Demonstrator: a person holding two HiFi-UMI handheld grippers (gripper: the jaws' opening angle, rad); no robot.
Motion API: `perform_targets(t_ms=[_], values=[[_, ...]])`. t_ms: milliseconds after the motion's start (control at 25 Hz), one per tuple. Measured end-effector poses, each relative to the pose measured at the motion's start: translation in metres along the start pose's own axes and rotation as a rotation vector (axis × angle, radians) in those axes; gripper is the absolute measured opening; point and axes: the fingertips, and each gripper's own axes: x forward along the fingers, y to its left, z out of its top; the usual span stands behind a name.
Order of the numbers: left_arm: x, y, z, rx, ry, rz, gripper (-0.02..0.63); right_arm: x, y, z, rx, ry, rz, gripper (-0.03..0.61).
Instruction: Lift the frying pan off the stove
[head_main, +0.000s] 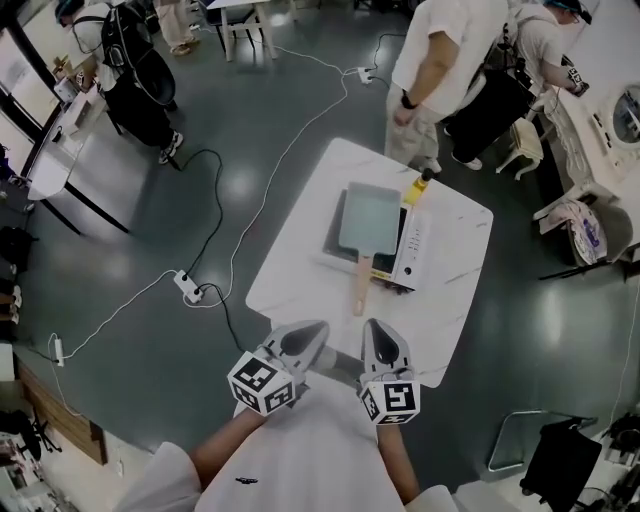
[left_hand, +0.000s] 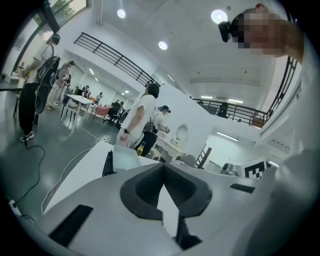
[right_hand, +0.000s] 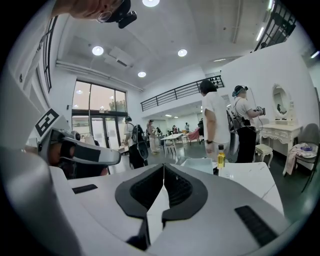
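The rectangular pale-blue frying pan (head_main: 370, 220) sits on the white tabletop stove (head_main: 412, 250) ahead, its wooden handle (head_main: 360, 285) pointing back at you. Your left gripper (head_main: 312, 332) and right gripper (head_main: 380, 332) are closed and empty; the right lies nearer the handle.

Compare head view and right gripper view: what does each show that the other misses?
Head view only: the wooden handle of the frying pan, pointing toward the person, and the power strip on the floor. Right gripper view only: that the right claw has its jaws together with nothing between them, plus ceiling lights and a vanity mirror. Both: the white table, the frying pan, the yellow bottle beside it, and the person in a white shirt.
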Motion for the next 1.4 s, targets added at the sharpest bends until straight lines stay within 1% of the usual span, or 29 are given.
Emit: perform_targets(t_ms=[120, 200, 280, 360, 440, 520, 680, 760, 840, 960, 1120, 1160, 1240, 1320, 1400], values=[[0.011, 0.0, -0.001, 0.016, 0.032, -0.022, 0.002, 0.003, -0.002, 0.001, 0.001, -0.004, -0.003, 0.0], [0.021, 0.0, -0.001, 0.011, 0.049, -0.045, 0.002, 0.006, -0.007, -0.002, 0.002, -0.001, -0.015, 0.0], [0.027, 0.0, -0.002, -0.024, 0.069, -0.069, 0.002, 0.005, -0.009, -0.003, 0.013, 0.004, -0.034, 0.0], [0.033, 0.002, -0.004, -0.076, 0.082, -0.087, 0.002, 0.001, -0.011, -0.004, 0.025, 0.006, -0.048, 0.002], [0.039, 0.008, -0.004, -0.108, 0.075, -0.076, 0.002, 0.0, -0.013, -0.006, 0.031, 0.012, -0.053, 0.002], [0.047, 0.017, -0.004, -0.111, 0.066, -0.055, 0.002, 0.002, -0.016, -0.008, 0.036, 0.017, -0.047, 0.002], [0.064, 0.03, -0.004, -0.169, 0.062, -0.061, 0.002, 0.007, -0.021, -0.016, 0.031, 0.042, -0.041, 0.002], [0.076, 0.036, -0.008, -0.219, 0.069, -0.084, 0.003, 0.01, -0.025, -0.022, 0.036, 0.062, -0.047, 0.002], [0.089, 0.041, -0.015, -0.264, 0.082, -0.128, 0.003, 0.012, -0.028, -0.028, 0.047, 0.079, -0.053, 0.003], [0.108, 0.051, -0.026, -0.284, 0.118, -0.156, 0.003, 0.018, -0.034, -0.036, 0.071, 0.098, -0.065, 0.011], [0.132, 0.068, -0.042, -0.31, 0.163, -0.167, 0.008, 0.029, -0.041, -0.041, 0.095, 0.104, -0.074, 0.032], [0.137, 0.072, -0.048, -0.323, 0.179, -0.168, 0.021, 0.031, -0.042, -0.042, 0.097, 0.105, -0.073, 0.034], [0.148, 0.079, -0.061, -0.357, 0.214, -0.173, 0.109, 0.034, -0.044, -0.043, 0.099, 0.11, -0.072, 0.037], [0.159, 0.086, -0.075, -0.408, 0.245, -0.181, 0.123, 0.035, -0.046, -0.041, 0.096, 0.112, -0.072, 0.037], [0.169, 0.092, -0.086, -0.469, 0.27, -0.197, 0.159, 0.035, -0.047, -0.04, 0.091, 0.112, -0.073, 0.037]])
